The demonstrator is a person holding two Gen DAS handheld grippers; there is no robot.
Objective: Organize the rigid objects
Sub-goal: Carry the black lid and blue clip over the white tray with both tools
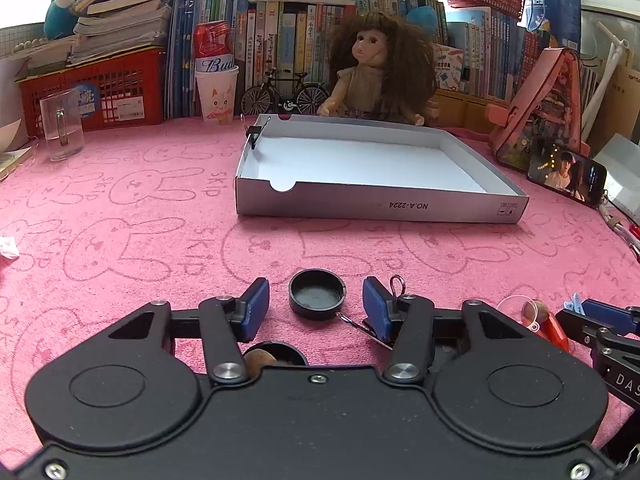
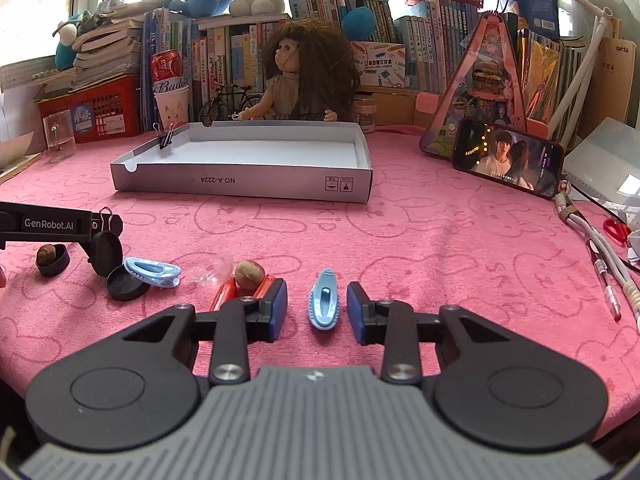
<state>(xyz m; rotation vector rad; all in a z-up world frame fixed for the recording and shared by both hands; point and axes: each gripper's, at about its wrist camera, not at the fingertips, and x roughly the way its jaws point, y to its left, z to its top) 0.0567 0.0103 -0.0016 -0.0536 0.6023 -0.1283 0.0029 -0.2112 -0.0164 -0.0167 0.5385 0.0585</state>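
On the pink desk, the left gripper [image 1: 316, 306] has its jaws apart around a black cap [image 1: 317, 294], touching neither side. Only the right wrist view shows the right gripper [image 2: 317, 307], jaws apart beside a blue hair clip [image 2: 324, 304], not pressing it. The grey box [image 2: 248, 182] lies beyond both, with a binder clip [image 2: 165, 136] on its left wall.

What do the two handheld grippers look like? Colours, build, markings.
Both are black plastic with two round housings, silver screws and linkage bars ending in blue-padded fingers. The left gripper has a smooth black top; its side reads "GenRobot.AI" in white in the right wrist view. The right gripper has a grey ribbed top. No cables or sleeves show.
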